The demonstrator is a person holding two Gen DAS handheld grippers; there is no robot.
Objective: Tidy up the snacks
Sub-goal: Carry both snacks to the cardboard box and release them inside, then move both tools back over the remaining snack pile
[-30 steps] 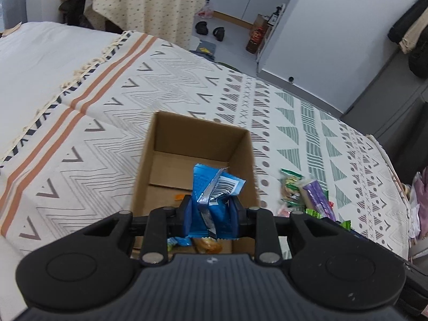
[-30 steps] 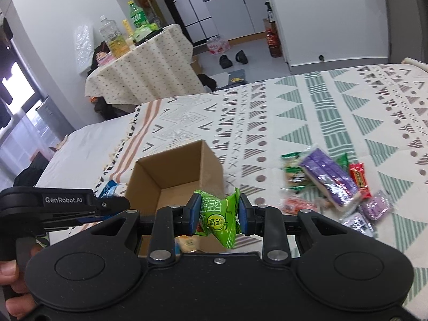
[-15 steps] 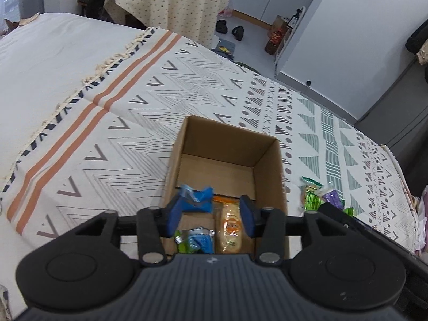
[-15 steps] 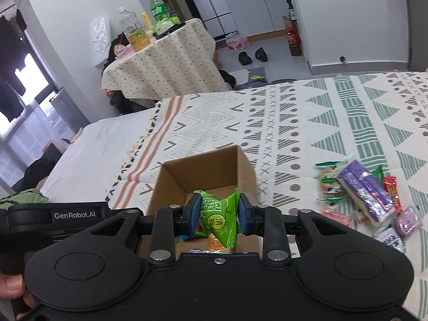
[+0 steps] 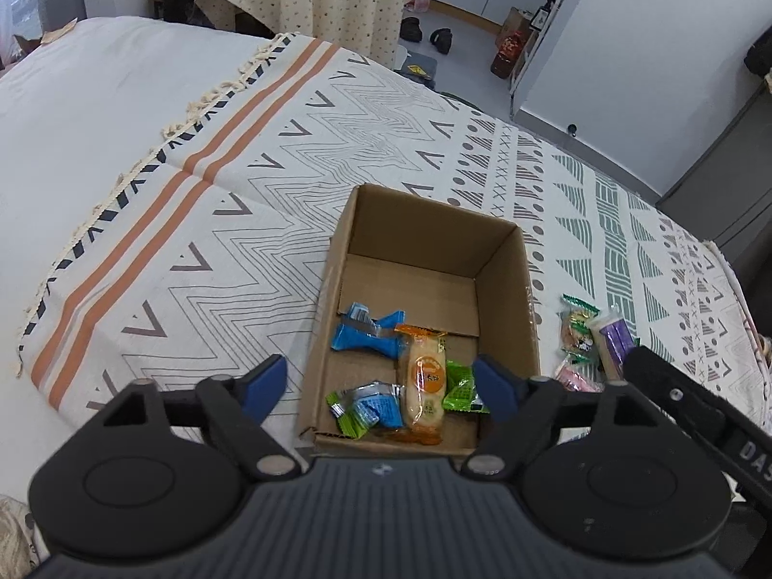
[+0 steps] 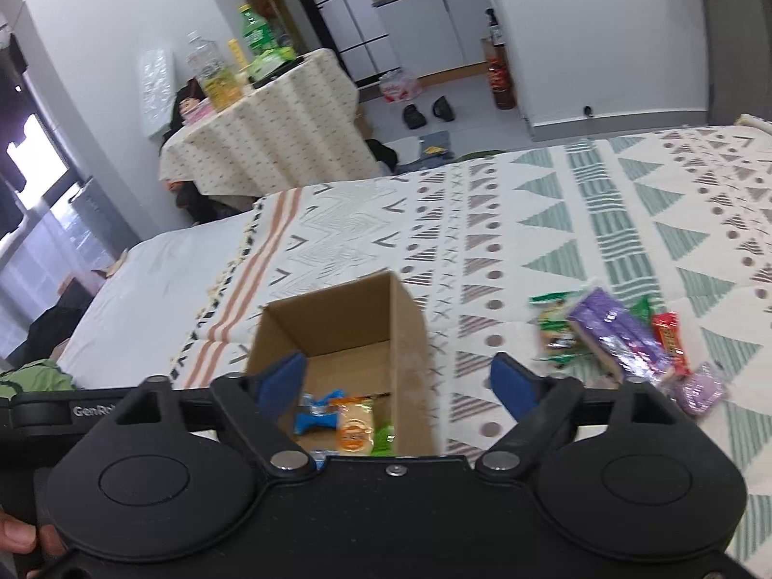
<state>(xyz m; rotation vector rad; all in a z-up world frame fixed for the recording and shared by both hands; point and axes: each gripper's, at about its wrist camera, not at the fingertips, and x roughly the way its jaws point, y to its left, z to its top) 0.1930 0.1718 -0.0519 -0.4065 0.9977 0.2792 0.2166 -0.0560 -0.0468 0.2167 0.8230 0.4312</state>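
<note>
Taken from the left, the bare sheet [image 5: 96,96] and the fringed edge of the patterned blanket [image 5: 241,222] give open room with nothing to snag on. The left gripper [image 5: 381,388] hangs just over the near wall of the box [image 5: 506,289], its jaws spread wide and holding nothing. Inside the box lie a blue pack [image 5: 369,333], an orange pack [image 5: 424,381], a green pack [image 5: 461,386] and a small blue and green one [image 5: 366,407], all crowded toward the near end, while the far half of the floor is bare. The right gripper [image 6: 398,386] is likewise wide and empty, poised above the box's near right corner. Both drops look done, so the step in hand is most likely to go back for more. To do it well, lift each gripper straight up before swinging right, since the box's walls stand just below the fingers and a sideways drag could tip or shove the light carton. Right of the box, a strip of blanket is clear; beyond it lies the pile [image 6: 622,337]: a purple pack [image 6: 613,328] over green ones, a red bar [image 6: 668,342] beside it, and a small purple pack [image 6: 699,388] nearest. Approach the pile from the near side, where its outer pieces lie separate, and aim later drops at the box's empty far end.
</note>
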